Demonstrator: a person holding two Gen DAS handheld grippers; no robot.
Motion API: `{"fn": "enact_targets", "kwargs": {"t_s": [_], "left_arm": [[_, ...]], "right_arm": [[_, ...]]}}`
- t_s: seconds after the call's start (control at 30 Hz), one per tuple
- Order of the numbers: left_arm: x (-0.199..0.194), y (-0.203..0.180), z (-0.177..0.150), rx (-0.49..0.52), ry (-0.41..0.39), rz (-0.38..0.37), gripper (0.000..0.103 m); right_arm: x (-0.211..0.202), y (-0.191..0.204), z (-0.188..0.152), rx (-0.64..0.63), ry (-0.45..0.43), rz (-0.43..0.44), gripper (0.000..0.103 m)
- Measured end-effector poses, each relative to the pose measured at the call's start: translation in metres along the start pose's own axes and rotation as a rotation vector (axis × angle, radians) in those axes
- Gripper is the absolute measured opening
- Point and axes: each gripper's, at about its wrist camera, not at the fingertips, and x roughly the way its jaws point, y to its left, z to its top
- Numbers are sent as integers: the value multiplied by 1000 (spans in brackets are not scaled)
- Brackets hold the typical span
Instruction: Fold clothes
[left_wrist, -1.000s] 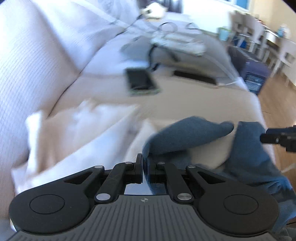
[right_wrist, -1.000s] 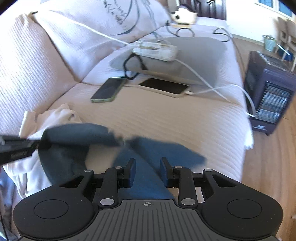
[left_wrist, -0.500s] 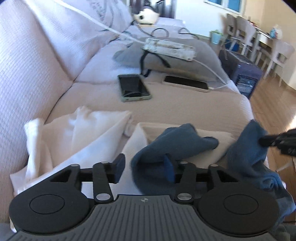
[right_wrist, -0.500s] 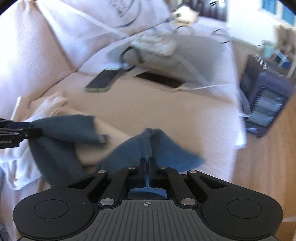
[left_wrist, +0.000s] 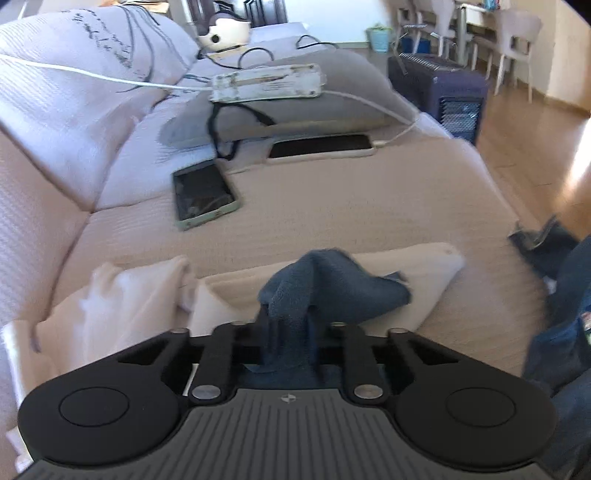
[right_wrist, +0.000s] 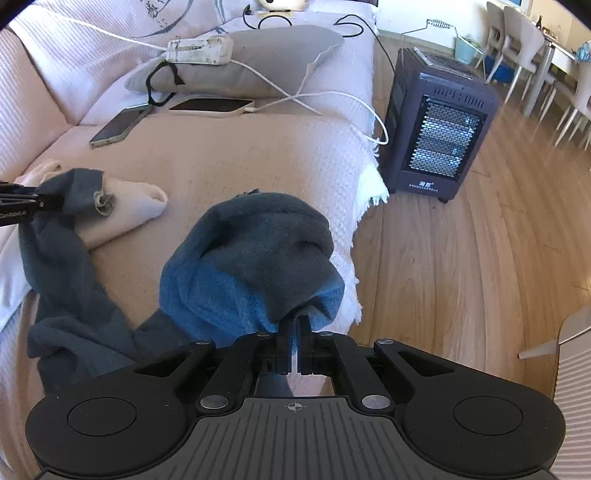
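Note:
A dark blue garment (right_wrist: 251, 251) hangs slack between my two grippers above a beige sofa seat (right_wrist: 229, 162). My right gripper (right_wrist: 294, 326) is shut on a bunched fold of it near the seat's front edge. My left gripper (left_wrist: 289, 325) has the garment's other end (left_wrist: 332, 284) between its fingers. Its jaws are closing and the pads press on the cloth. In the right wrist view the left gripper (right_wrist: 22, 206) shows at the left edge, pinching that end over a folded beige cloth (right_wrist: 129, 210).
A crumpled white cloth (left_wrist: 110, 306) lies left of the beige one (left_wrist: 417, 280). Two phones (left_wrist: 203, 192) (left_wrist: 321, 146), a grey pillow (right_wrist: 258, 59), a power strip (left_wrist: 266, 81) and cables lie farther back. A dark heater (right_wrist: 439, 136) stands on the wooden floor to the right.
My left gripper let go of the blue garment, opened, then closed on it again farther along. My right gripper shut on a fold and drew it toward the seat's front edge.

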Motion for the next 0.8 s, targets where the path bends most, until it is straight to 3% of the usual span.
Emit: {"fn": "enact_targets", "kwargs": {"t_s": [0.13, 0.33, 0.43, 0.47, 0.53, 0.6, 0.7, 0.8], "left_arm": [[-9, 11, 34, -69, -88, -43, 13], [-35, 22, 83, -122, -339, -10, 15], [-19, 18, 88, -102, -292, 43, 29], [-10, 15, 86, -84, -253, 65, 37], [7, 12, 78, -62, -179, 95, 41], [17, 15, 68, -64, -125, 108, 49], [13, 21, 52, -63, -93, 122, 68], [-4, 29, 35, -70, -85, 118, 72]], "right_arm": [[-3, 3, 28, -44, -98, -35, 3], [-39, 1, 105, -64, -407, -24, 3], [-42, -3, 125, -39, -499, -5, 3], [-36, -4, 129, -32, -477, 5, 3], [-17, -6, 129, -25, -411, 4, 9], [-1, -7, 124, -22, -351, -14, 21], [13, -9, 103, -55, -279, -44, 34], [9, -4, 77, -79, -232, -58, 44]]}}
